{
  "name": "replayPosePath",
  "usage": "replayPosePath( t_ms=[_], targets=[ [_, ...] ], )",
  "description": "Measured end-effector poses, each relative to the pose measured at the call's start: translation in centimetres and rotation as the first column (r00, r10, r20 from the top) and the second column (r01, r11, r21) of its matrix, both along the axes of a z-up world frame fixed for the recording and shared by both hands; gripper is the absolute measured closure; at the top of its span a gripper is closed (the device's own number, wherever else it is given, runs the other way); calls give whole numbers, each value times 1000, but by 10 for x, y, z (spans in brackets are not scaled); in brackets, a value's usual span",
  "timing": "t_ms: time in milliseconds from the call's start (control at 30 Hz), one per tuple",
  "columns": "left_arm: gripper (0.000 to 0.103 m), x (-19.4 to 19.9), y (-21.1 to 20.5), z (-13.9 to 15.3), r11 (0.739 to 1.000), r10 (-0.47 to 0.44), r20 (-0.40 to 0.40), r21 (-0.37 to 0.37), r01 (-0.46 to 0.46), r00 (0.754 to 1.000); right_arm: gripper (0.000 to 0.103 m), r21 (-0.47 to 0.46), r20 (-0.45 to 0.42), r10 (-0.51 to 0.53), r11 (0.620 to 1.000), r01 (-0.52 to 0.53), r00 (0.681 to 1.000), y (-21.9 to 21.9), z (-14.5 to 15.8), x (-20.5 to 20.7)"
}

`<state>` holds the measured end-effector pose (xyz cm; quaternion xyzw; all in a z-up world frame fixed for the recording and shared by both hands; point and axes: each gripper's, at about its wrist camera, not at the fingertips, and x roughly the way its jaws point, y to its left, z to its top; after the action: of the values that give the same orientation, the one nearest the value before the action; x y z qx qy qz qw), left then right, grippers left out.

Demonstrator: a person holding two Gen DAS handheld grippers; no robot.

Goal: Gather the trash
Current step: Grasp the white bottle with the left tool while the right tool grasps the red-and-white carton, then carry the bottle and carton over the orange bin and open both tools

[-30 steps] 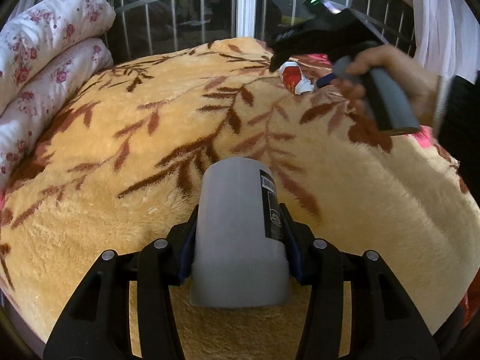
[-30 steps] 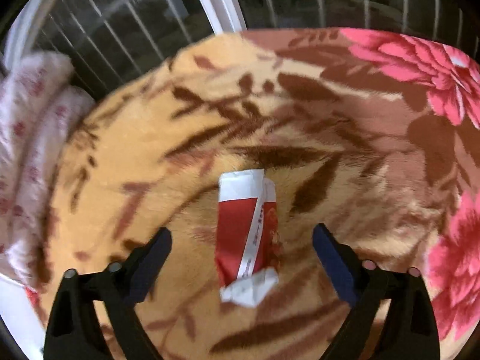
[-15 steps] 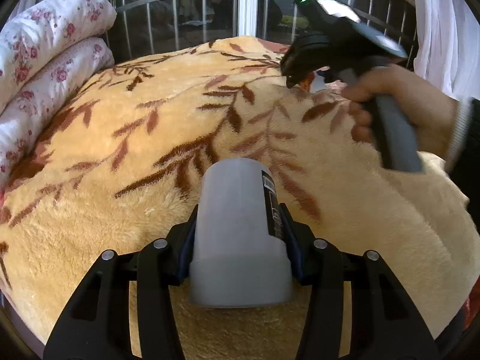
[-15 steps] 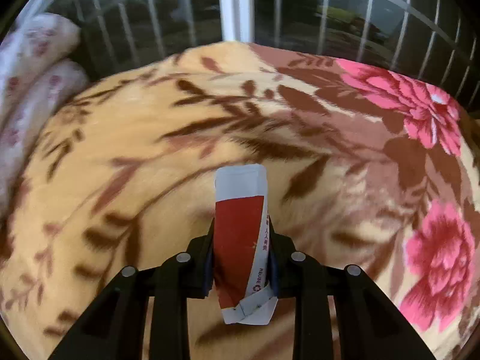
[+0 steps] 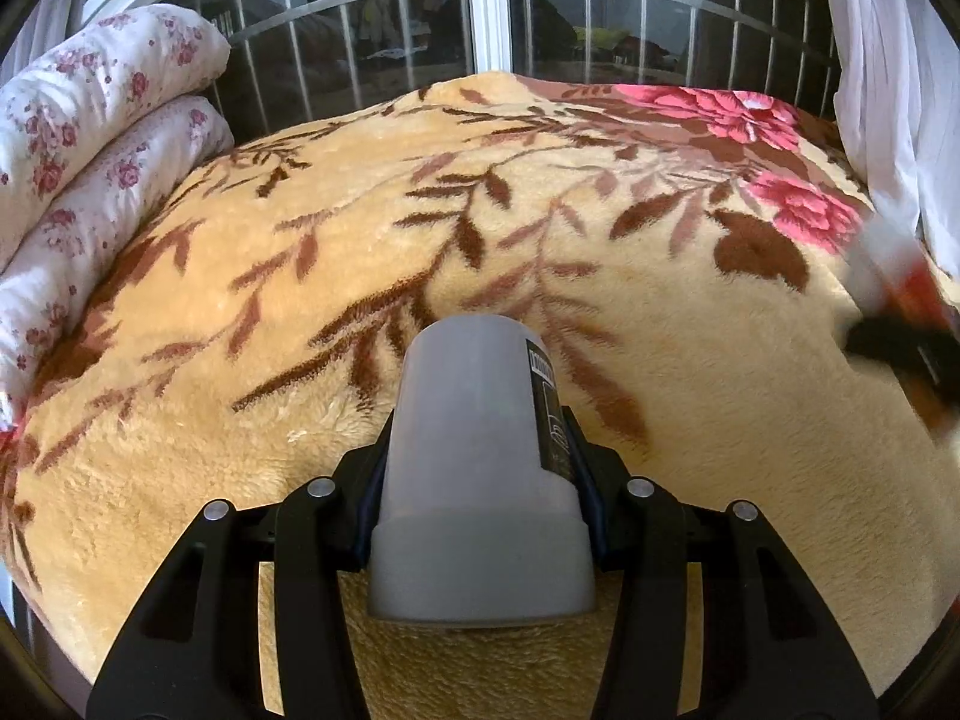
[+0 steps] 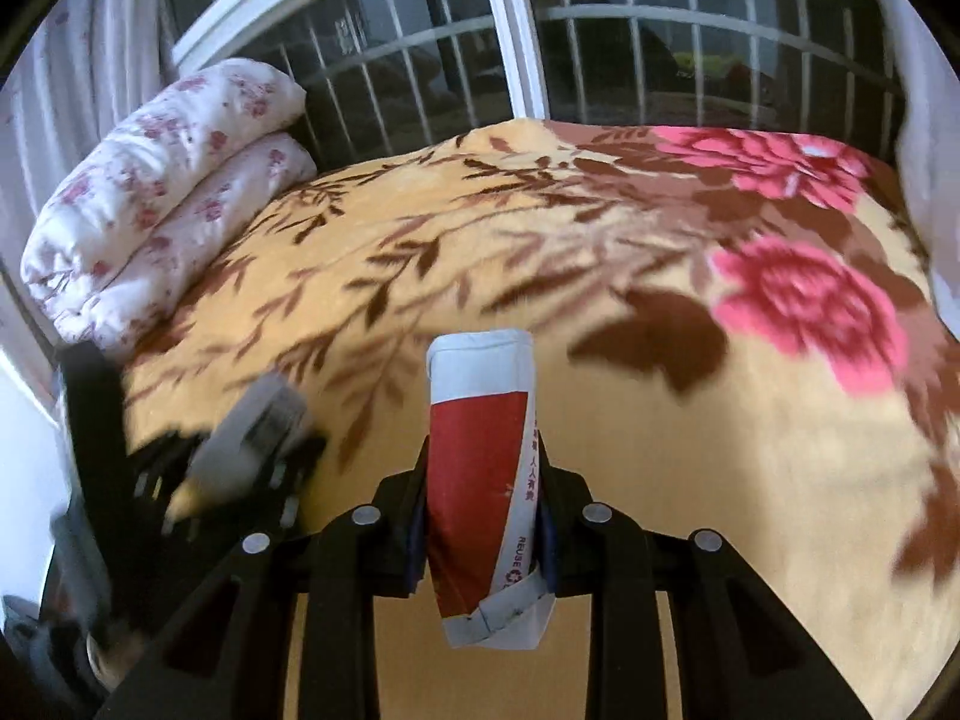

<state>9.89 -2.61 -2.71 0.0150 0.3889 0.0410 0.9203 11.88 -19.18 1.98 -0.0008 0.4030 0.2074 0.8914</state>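
Right gripper (image 6: 483, 516) jaws just closed on red carton (image 6: 480, 468): light, crushable, pinched mid-body. Left gripper (image 5: 480, 504) jaws part-open, clamping grey cup (image 5: 477, 450), stiff plastic.

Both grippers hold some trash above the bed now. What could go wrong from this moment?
1. The right gripper pinches the flattened carton only near its lower part; the thin card might slip or swing out.
2. The left gripper grips a smooth grey cup by its sides; it could slide free onto the blanket.
3. The two grippers look close together; the blurred carton might bump the cup.
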Motion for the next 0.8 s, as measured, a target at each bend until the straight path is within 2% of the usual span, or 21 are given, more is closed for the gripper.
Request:
replayPosePath(
  t_ms=[100,233,400,500,600,700,800],
  targets=[
    [55,-6,-1,5,1000,1,3,0,-1,1000,75,26,31,-42,999,41,999,-14,-5,-43],
    [55,-37,-11,26,999,-46,49,13,46,998,75,140,22,-61,988,57,998,-33,-12,-93],
    [55,-90,-26,45,990,-138,88,19,137,986,74,159,23,-3,987,-1,1000,-46,-14,-140],
    [55,-132,-36,47,974,-226,86,52,222,970,74,150,30,46,987,-50,998,-54,-13,-161],
    [55,-164,-42,38,951,-306,70,68,302,949,74,117,11,117,986,-117,993,-59,-18,-184],
    [55,-186,-46,17,932,-356,2,78,355,934,74,85,-29,177,981,-174,984,-60,-32,-200],
    [55,-198,-51,-19,915,-385,-102,87,394,917,74,64,-106,218,975,-213,970,-57,-58,-210]
  ],
)
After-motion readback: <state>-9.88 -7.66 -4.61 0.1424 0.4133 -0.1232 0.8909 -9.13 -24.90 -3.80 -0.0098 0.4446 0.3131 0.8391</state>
